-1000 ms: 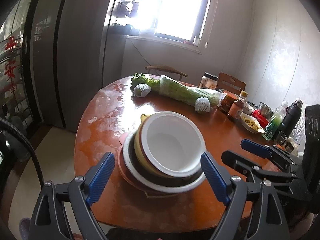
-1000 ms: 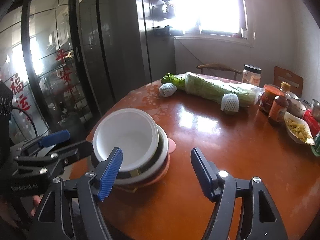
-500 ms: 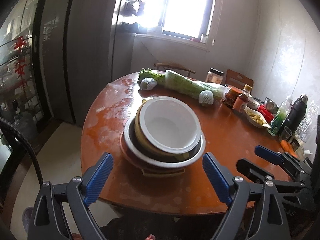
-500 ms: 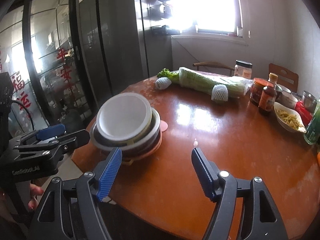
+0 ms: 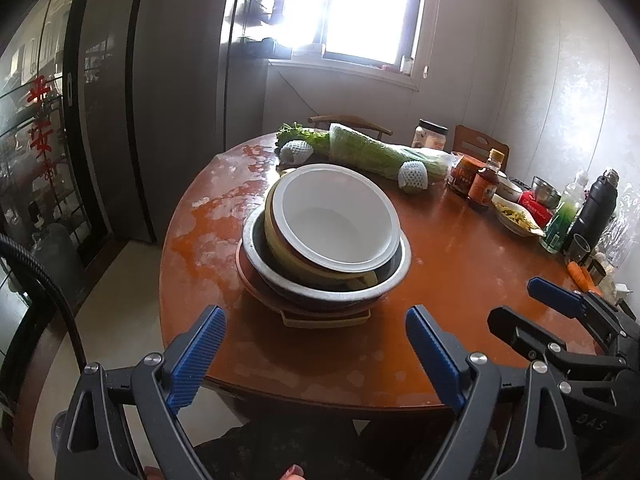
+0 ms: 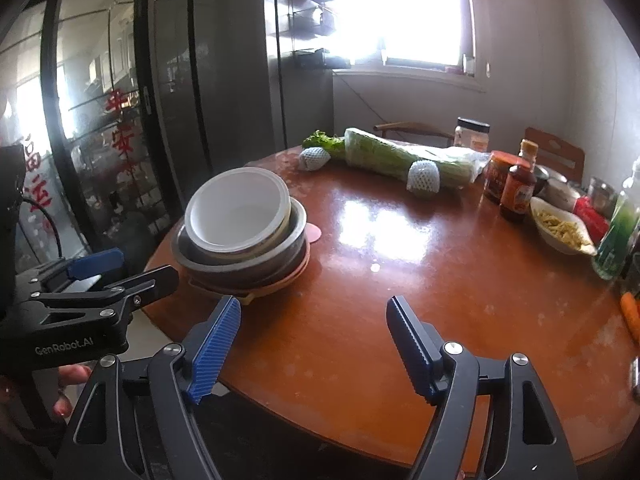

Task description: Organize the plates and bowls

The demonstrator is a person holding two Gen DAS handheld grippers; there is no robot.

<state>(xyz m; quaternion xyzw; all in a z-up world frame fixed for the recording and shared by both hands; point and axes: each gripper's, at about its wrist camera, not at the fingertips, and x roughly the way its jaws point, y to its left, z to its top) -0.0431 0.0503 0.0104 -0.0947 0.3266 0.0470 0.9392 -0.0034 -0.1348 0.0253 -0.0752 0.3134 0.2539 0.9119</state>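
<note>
Left tool (image 5: 316, 354) hangs wide open and empty, square on to the nested stack: white bowl (image 5: 334, 216) tilted in a metal bowl (image 5: 280, 280), plates beneath, just ahead near the tabletop (image 5: 460, 280) edge. Right tool (image 6: 314, 340), also spread wide, has the stack off to its left, bare wood ahead. Left looks nearer, though fisheye muddies depth.

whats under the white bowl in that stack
The white bowl sits in a yellow bowl, nested in a metal basin. Below come a pink plate and a cream tray edge. Anything else between them is covered.
</note>
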